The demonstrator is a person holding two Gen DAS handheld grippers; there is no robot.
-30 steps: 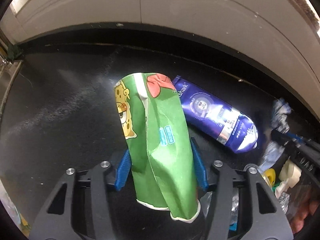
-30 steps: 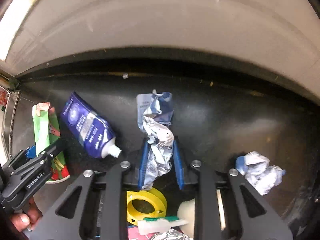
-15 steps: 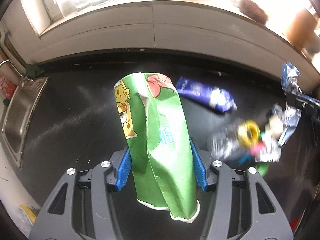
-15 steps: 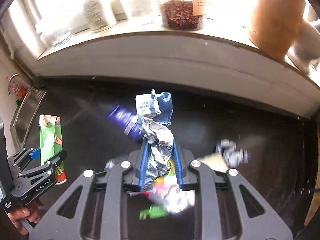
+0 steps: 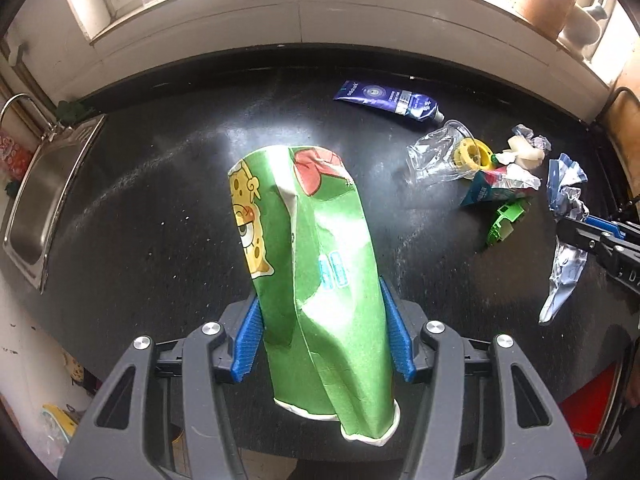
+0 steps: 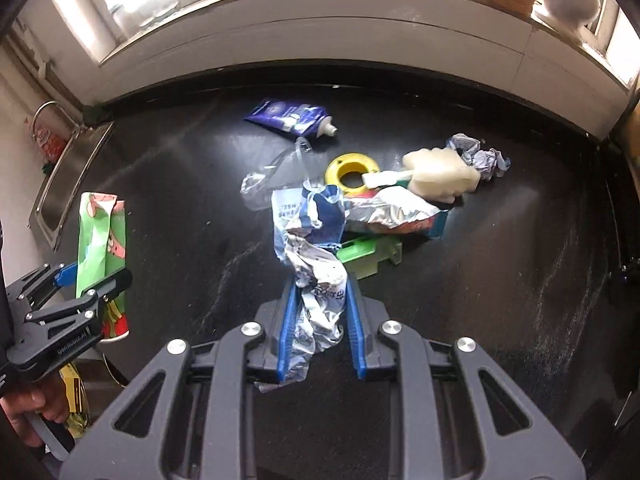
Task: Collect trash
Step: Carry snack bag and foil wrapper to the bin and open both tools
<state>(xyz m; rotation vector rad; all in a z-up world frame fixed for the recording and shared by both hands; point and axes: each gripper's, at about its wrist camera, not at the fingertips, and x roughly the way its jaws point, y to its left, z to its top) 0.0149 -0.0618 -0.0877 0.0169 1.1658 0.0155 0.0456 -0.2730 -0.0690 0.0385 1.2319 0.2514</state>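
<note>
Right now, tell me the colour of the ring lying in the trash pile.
Yellow ring; clearest in the right wrist view.

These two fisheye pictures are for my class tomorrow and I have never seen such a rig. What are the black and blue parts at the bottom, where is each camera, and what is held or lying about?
No robot here: a person holds a two-finger tool in each hand, and a camera on each looks forward along its blue fingers.

The left tool is closed on a crushed green paper cup. The right tool is closed on a crumpled blue and silver wrapper. Each tool also shows at the edge of the other's picture.

Below is a black countertop with a steel sink at its left. Still lying there: a purple tube, a yellow ring, a clear plastic cup, a green plastic piece and more crumpled packets.
</note>
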